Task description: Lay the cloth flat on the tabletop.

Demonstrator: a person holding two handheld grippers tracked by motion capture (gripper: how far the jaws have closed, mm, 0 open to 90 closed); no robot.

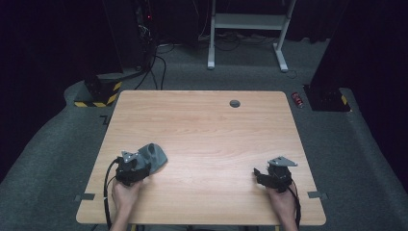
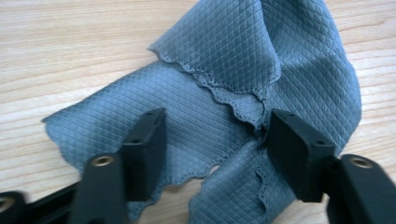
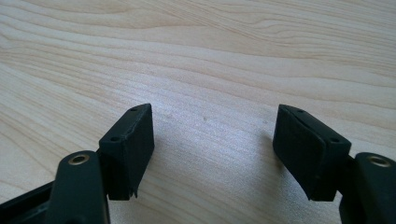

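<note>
Grey cloth lies crumpled at the near left of the table, folded over itself with a scalloped hem running across the top layer, and your left gripper sits right over it. The risk, as I read it, is a pinch that catches only that loose upper flap: lift then and the cloth would likely unfold and drag, or slip out at the hem. Closing too low could also press the pads into the wood and bunch the fabric instead of gathering it. A pull toward you might slide the whole piece off the near edge, since it sits fairly close to it.

Your left jaws stand partly apart, straddling the fold; the cloth lies between them but the pads do not yet press on it, and I cannot tell for sure whether their tips brush the fabric. From the high view the left gripper covers the near end of the cloth.

Your right gripper hangs wide apart over bare wood at the near right, well apart from the cloth, holding nothing.
</note>
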